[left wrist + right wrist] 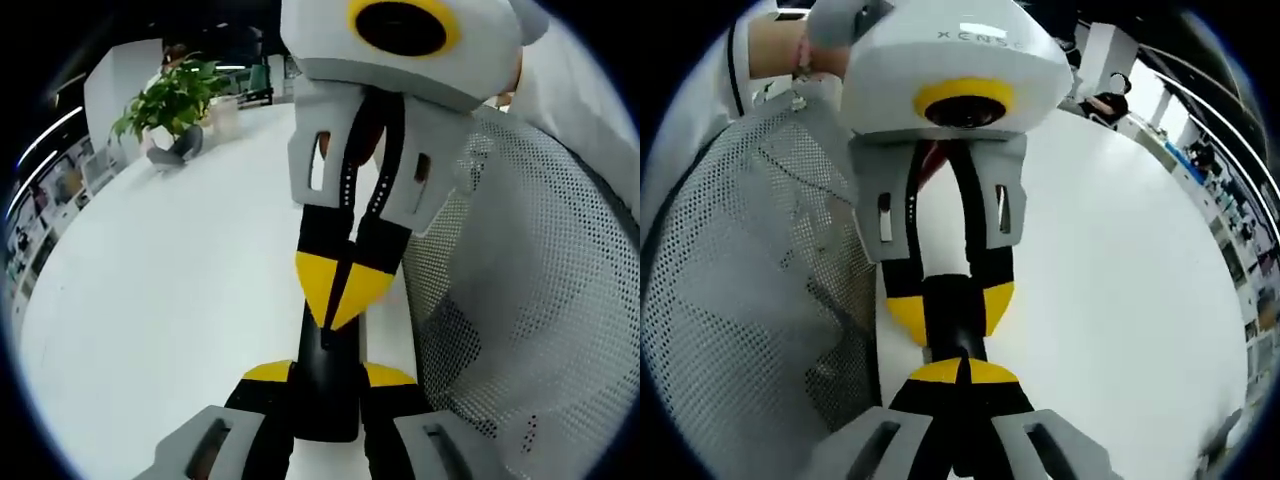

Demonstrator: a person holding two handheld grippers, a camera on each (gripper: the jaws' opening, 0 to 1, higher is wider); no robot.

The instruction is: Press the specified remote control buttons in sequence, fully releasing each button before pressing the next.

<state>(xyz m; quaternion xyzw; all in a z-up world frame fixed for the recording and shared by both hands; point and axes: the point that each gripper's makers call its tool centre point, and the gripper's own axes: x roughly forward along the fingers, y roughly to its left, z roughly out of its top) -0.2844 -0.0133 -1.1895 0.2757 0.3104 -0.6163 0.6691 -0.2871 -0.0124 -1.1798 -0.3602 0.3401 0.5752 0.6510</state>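
A slim black remote control (325,395) lies end-on between the yellow-tipped jaws of my left gripper (328,376), which is shut on its sides just above the white table. My right gripper (343,300) comes down from the top of the left gripper view, jaws shut, its joined yellow tips resting on the remote's upper face. In the right gripper view, the right gripper (962,372) is shut with its tips against the near end of the remote (955,330). The left gripper (952,305) clamps the remote from the far side. The buttons are hidden.
The white table (170,300) stretches away to the left. A grey mesh chair back (540,300) (740,280) stands close beside both grippers. A potted green plant (175,100) sits at the table's far end. A person's sleeve (770,40) shows behind the left gripper.
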